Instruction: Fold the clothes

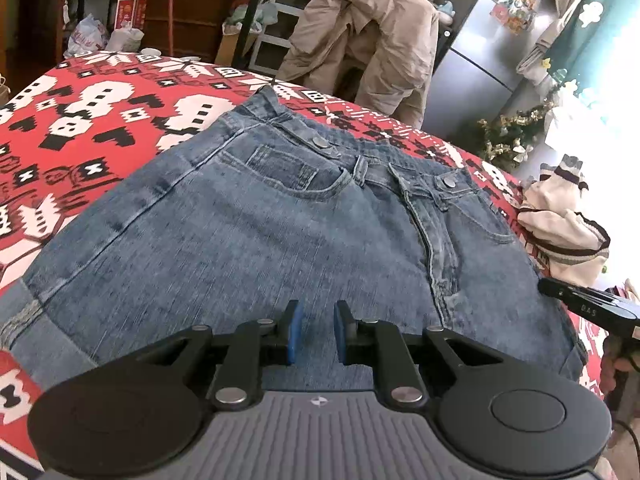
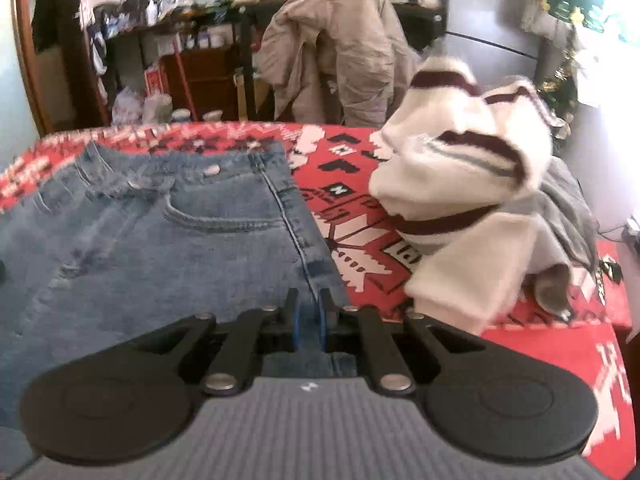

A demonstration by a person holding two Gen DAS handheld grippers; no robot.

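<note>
Blue jeans (image 1: 248,232) lie flat on the red patterned tablecloth (image 1: 80,128), waistband at the far side. My left gripper (image 1: 316,332) hovers over the near fold of the jeans, its blue pads a small gap apart with nothing between them. My right gripper (image 2: 310,324) is at the jeans' (image 2: 160,248) right side seam, its pads nearly together with a thin gap; whether denim is pinched there is unclear. The right gripper's tip also shows in the left wrist view (image 1: 560,288) at the right edge of the jeans.
A crumpled white sweater with dark stripes (image 2: 460,192) lies on grey cloth (image 2: 568,208) to the right of the jeans. A beige jacket (image 1: 360,40) hangs on a chair behind the table. A fridge (image 1: 492,40) stands at the back right.
</note>
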